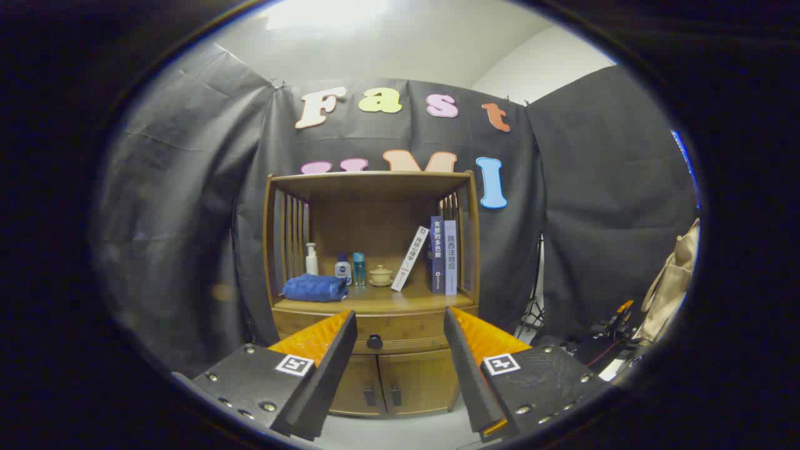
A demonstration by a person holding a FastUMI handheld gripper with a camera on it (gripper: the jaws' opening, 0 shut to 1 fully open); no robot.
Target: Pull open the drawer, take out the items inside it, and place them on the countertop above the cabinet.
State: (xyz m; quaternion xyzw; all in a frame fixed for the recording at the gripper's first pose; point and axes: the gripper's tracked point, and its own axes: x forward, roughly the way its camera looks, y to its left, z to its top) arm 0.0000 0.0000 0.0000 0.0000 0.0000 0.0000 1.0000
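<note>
A wooden cabinet (375, 294) stands against the booth wall, some way beyond my fingers. Its drawer (400, 331) is closed, with a dark round knob (374, 341) on its front, just right of my left finger's tip. My gripper (400, 319) is open with nothing between its fingers, and it frames the drawer front from a distance. The countertop (375, 305) above the drawer carries a folded blue towel (315, 288), several small bottles (342, 267), a small lidded cup (380, 275) and three books (437, 255). What lies inside the drawer is hidden.
Two closed cabinet doors (394, 381) with dark handles sit below the drawer. A shelf top (369, 178) roofs the countertop, with slatted sides. To the right stand a light stand (534, 300), dark gear on the floor (600, 340) and a beige bag (672, 281).
</note>
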